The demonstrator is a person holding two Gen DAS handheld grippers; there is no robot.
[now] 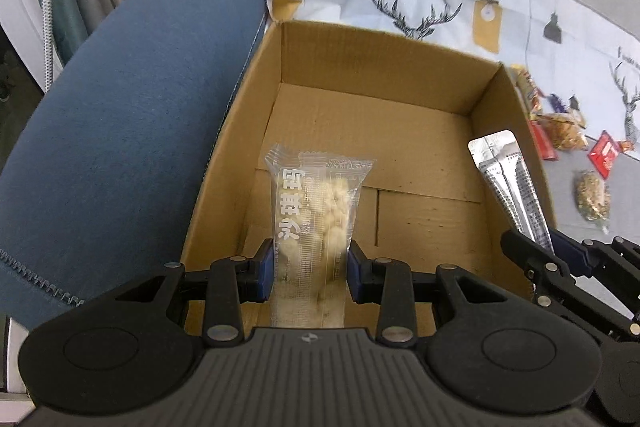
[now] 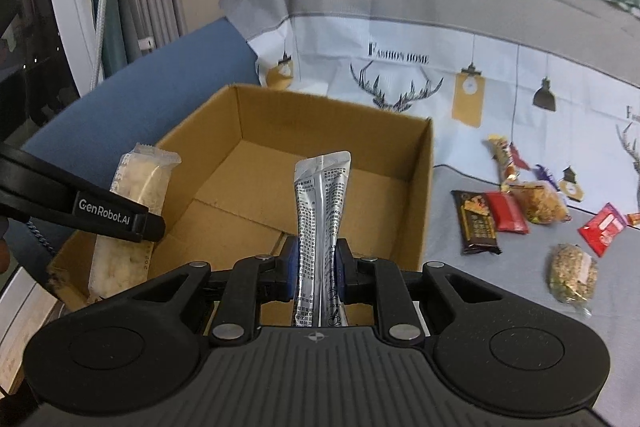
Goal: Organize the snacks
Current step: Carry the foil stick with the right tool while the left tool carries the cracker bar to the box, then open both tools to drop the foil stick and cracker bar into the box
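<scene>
An open cardboard box (image 1: 400,115) (image 2: 256,163) lies empty on the cloth-covered table. My left gripper (image 1: 310,267) is shut on a clear-wrapped pale snack bar (image 1: 316,211) (image 2: 136,211), held upright over the box's near left side. My right gripper (image 2: 314,267) is shut on a silver foil sachet (image 2: 320,219) (image 1: 512,187), which stands upright over the box's near right part. In the left wrist view the right gripper (image 1: 548,243) shows at the box's right wall.
Several loose snacks lie on the table right of the box: a dark bar (image 2: 478,223), red packets (image 2: 508,213) (image 2: 602,229), a nut bar (image 2: 572,273), an orange packet (image 2: 540,205). A blue cushion (image 1: 120,131) borders the box on the left.
</scene>
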